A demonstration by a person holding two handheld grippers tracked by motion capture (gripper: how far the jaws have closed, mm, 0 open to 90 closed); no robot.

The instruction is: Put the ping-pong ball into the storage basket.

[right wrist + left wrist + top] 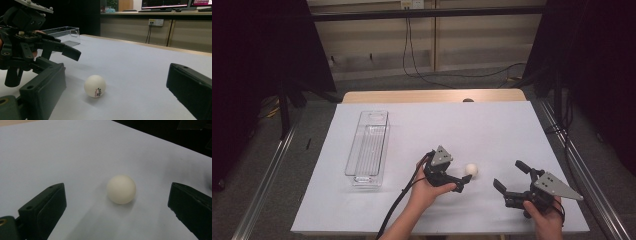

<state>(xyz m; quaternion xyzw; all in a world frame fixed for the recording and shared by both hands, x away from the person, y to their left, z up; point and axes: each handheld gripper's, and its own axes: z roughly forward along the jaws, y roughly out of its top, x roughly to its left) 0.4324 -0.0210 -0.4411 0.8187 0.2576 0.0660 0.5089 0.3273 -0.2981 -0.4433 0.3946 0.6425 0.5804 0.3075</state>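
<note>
Your left gripper is wide open w/ the ball just ahead of its jaws, resting on the desk; nothing grasped yet, so grab & likely drop into the clear plastic bin remain. Right gripper open too, idle nearby. Ball's smooth, matte white, round; desk cover's flat, pale

Even overhead light washes the white surface bright in the high view, while dark curtains swallow both sides. The ball casts a soft, faint shadow toward the near edge. In the left gripper view the jaws sit slightly blurred and dim; monitors glare far off in the right gripper view.
</note>
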